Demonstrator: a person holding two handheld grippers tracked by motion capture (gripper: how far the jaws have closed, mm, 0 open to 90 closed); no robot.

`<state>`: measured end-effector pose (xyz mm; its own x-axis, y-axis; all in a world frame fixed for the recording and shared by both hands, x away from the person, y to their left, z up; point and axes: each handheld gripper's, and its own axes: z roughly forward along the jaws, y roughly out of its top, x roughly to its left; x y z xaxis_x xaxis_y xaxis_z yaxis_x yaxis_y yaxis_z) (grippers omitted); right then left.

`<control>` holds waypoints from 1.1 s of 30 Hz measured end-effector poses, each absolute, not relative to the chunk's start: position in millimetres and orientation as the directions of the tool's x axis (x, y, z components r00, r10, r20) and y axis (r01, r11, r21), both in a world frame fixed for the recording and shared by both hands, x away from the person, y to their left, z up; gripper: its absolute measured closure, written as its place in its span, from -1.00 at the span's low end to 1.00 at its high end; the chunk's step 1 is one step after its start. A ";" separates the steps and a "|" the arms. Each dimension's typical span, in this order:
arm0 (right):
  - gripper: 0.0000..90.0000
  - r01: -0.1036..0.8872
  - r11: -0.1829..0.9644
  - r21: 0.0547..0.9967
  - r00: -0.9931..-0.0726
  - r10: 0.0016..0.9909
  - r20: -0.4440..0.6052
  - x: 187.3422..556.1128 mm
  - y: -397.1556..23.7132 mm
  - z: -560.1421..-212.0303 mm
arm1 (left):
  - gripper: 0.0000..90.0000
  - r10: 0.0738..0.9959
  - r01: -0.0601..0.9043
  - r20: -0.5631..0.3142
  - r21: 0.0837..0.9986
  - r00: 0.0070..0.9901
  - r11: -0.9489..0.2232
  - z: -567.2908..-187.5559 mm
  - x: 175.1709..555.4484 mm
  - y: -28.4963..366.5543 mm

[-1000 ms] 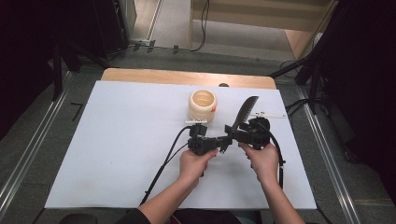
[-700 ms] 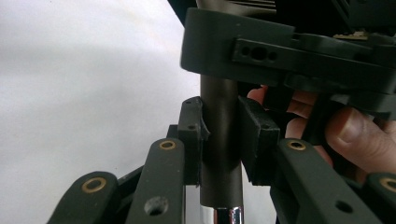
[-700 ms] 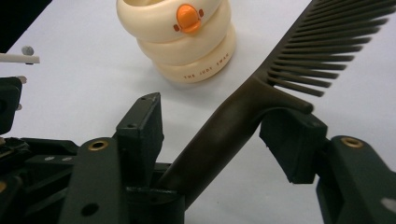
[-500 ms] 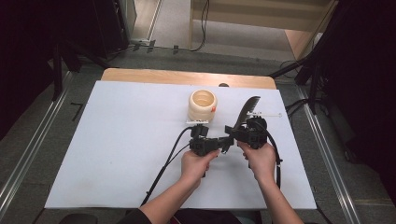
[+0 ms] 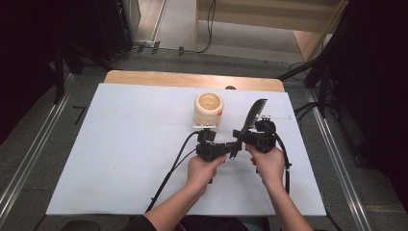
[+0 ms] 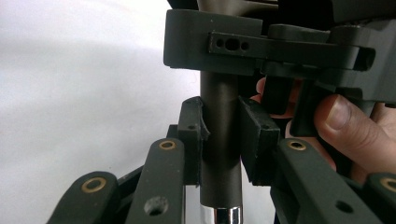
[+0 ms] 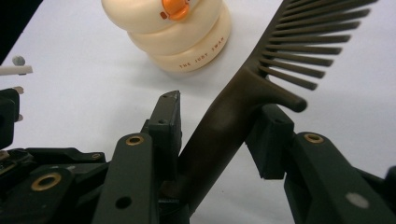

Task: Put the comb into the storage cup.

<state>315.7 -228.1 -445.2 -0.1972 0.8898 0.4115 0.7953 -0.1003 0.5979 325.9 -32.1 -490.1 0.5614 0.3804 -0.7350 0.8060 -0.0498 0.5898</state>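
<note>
left hand [image 5: 204,168]: near middle of table, wrapped round left gripper [image 5: 226,147], jaws pointing right, clamped on comb handle [image 6: 220,140] | right hand [image 5: 268,163]: just right of it, right gripper [image 5: 246,137] pointing far-left, jaws just been closing round the comb handle, pads touching it

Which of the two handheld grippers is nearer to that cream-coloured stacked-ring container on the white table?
The left. The left gripper sits just in front of the cream stacked-ring container, below it in the high view. The right gripper, holding the dark comb, is off to the container's right.
</note>
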 end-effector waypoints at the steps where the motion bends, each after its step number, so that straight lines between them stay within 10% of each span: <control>1: 0.27 0.799 -0.107 0.591 -0.193 0.886 0.421 316.0 -228.6 -445.2 | 0.62 0.381 0.803 -0.731 0.594 0.565 -0.051 -490.3 325.8 -32.3; 33: 0.51 0.839 -0.141 0.526 -0.172 0.848 0.501 319.9 -233.7 -443.4 | 0.59 0.363 0.800 -0.730 0.595 0.579 -0.079 -495.0 325.3 -36.3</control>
<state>319.9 -233.7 -443.4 -0.1724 0.8481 0.5010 0.8385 -0.1406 0.5264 325.3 -36.3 -495.0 0.5788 0.3635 -0.7300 0.7999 -0.0789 0.5949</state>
